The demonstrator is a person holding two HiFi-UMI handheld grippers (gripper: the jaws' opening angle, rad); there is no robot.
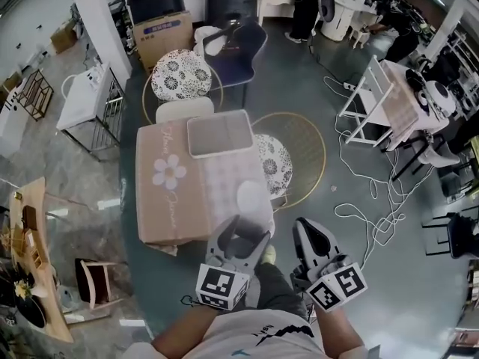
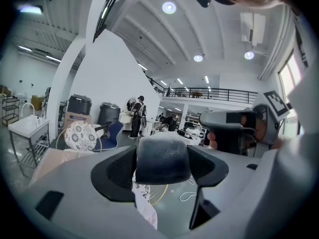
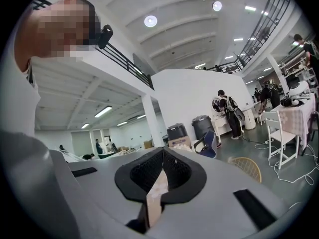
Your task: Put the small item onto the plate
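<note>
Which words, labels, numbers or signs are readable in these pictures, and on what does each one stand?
Nothing can be read for certain.
On the cardboard box: blue print, too blurred.
On the tablecloth: cursive lettering by the flower, too small.
On the left gripper and right gripper: square markers, no words.

The left hand-held gripper (image 1: 238, 236) is held low in front of the person's chest, over the near right corner of the worktop (image 1: 172, 208). Its marker cube faces the body and its jaws point away, closed on a dark domed item (image 2: 163, 158) that fills the gap between the pads. The right hand-held gripper (image 1: 309, 230) is just beside it, off that same corner and pointing the same way, its jaws brought together on nothing with only a thin slit between them.
</note>
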